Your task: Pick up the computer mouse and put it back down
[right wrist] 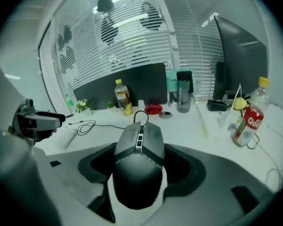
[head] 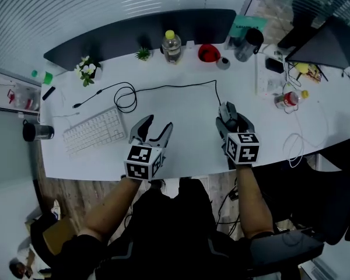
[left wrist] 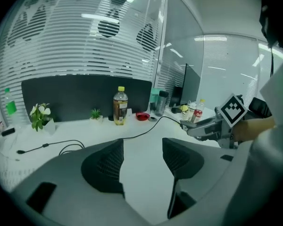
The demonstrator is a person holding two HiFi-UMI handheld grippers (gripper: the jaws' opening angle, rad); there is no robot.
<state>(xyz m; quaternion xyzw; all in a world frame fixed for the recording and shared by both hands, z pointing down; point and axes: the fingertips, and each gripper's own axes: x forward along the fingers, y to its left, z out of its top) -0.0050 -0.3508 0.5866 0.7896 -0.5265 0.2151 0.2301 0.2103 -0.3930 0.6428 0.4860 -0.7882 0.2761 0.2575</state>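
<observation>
Just right of the keyboard (head: pixel 96 130), the left hand-held gripper (head: pixel 160 122) hangs released over the counter (head: pixel 186 108), with nothing between its jaws. Farther right of the keyboard, the right hand-held gripper (right wrist: pixel 140 150) grasps the computer mouse (right wrist: pixel 139 173), pads on its flanks, its long axis running along the jaws and its cable end pointing away from the person. Whether it already touches the counter I cannot tell.

I see bare desk (head: pixel 186 127) between my left gripper (head: pixel 157 125) and right gripper (head: pixel 232 118), free to cross. The keyboard (head: pixel 95 130) blocks the left side, the looped cable (head: pixel 125 98) lies ahead, and the computer mouse (right wrist: pixel 139 159) fills my right jaws.
</observation>
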